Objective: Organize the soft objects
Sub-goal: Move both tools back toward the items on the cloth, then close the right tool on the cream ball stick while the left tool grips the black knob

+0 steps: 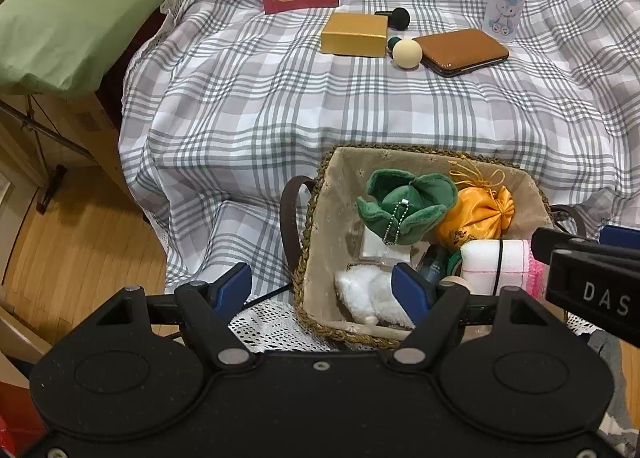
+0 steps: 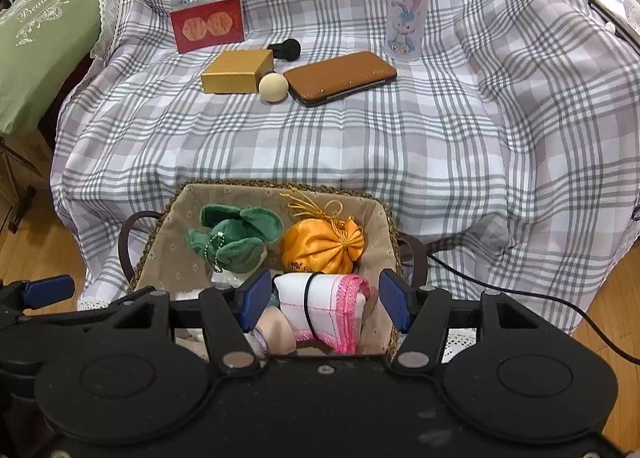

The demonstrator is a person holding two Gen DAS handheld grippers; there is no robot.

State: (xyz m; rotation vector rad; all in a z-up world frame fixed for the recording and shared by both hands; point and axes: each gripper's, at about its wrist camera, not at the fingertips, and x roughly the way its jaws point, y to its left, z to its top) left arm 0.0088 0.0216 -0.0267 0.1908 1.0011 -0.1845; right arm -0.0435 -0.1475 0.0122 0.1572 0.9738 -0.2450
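**Woven basket holds the soft things**

Woven basket [image 2: 390, 218] sits at the near edge of the checked cloth [image 2: 360, 146], holding the green plush [image 2: 236, 238], orange pouch [image 2: 320, 244] and rolled towel [image 2: 324, 306]. The right gripper [image 2: 326, 300] hangs spread wide around the towel, not touching. The left gripper [image 1: 322, 290] is released too, over the basket's left rim.

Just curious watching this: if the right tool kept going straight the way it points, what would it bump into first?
Most likely the rolled white towel with the pink edge. It lies in the basket directly between the open fingers of the right tool. Depth is hard to judge, but nothing appears nearer.
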